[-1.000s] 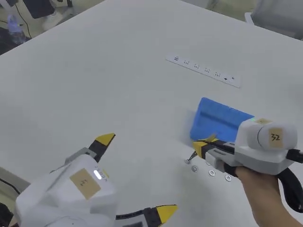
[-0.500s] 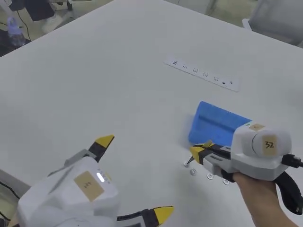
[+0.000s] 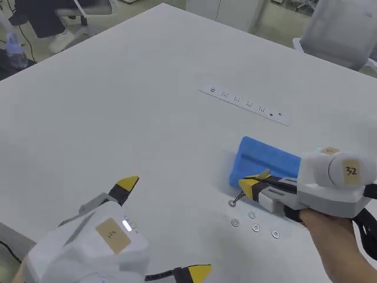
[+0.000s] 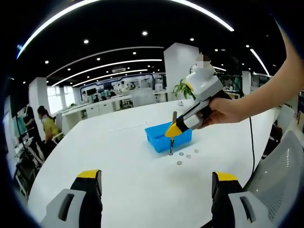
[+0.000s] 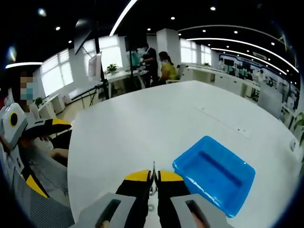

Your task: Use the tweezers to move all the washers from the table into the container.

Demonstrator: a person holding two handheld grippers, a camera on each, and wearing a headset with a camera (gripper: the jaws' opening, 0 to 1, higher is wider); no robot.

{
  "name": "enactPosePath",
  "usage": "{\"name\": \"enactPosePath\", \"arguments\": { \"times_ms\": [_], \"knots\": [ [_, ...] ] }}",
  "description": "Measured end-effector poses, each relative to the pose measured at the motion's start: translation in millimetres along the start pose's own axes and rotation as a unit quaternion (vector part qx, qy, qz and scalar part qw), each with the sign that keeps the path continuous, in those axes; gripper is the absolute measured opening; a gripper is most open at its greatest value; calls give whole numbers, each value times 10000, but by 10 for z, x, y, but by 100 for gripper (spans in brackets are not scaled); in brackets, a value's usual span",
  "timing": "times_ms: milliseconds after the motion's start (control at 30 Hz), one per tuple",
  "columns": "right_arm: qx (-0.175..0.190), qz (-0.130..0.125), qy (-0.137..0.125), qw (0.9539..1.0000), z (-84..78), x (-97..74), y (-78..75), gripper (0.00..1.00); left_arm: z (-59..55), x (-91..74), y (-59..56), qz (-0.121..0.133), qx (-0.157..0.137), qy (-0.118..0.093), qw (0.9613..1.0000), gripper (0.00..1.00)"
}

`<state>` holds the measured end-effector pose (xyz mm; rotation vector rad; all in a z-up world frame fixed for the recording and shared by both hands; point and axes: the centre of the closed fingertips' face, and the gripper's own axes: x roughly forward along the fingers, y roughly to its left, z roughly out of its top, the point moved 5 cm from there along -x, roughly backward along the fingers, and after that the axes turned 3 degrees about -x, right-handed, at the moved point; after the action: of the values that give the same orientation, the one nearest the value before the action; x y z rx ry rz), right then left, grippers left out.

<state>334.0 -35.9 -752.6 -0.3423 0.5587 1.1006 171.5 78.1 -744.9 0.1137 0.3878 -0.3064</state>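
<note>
My right gripper (image 3: 254,183) is shut on a pair of thin metal tweezers (image 3: 237,197), whose tip hangs just above the table by the near left corner of the blue container (image 3: 265,160). Several small washers (image 3: 255,228) lie in a loose row on the white table just in front of that tip. Whether the tip holds a washer I cannot tell. In the left gripper view, the tweezers (image 4: 171,142) point down in front of the container (image 4: 161,135), washers (image 4: 188,156) beside them. My left gripper (image 3: 162,229) is open at the lower left, holding nothing.
A white power strip (image 3: 244,105) lies on the table beyond the container. A grey chair (image 3: 347,29) stands at the far right edge. The white tabletop (image 3: 118,106) stretches wide to the left. People stand at desks (image 5: 161,66) in the background.
The tweezers' tip has drawn a little away from the row of washers, toward the container's corner. The head camera has shifted; my left gripper stays open in place.
</note>
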Motion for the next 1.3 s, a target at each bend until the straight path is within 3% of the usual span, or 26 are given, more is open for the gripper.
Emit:
{"name": "enactPosePath", "arguments": {
  "times_ms": [300, 600, 900, 1300],
  "knots": [
    [-45, -224, -206, 9995, 193, -89, -151, 1, -35, 14, -26, -73, -11, 160, 9998, 99],
    [-48, -554, -306, 9980, 311, -4, -327, 1, -70, 25, -42, -86, 130, 276, 9995, 99],
    [-77, -1004, -157, 9948, 258, 215, -550, 1, -116, 40, -53, -94, 197, 450, 9987, 99],
    [137, -1023, 14, 9947, 146, 473, -655, 2, -195, 60, -60, -90, 322, 730, 9968, 99]
  ]
}}
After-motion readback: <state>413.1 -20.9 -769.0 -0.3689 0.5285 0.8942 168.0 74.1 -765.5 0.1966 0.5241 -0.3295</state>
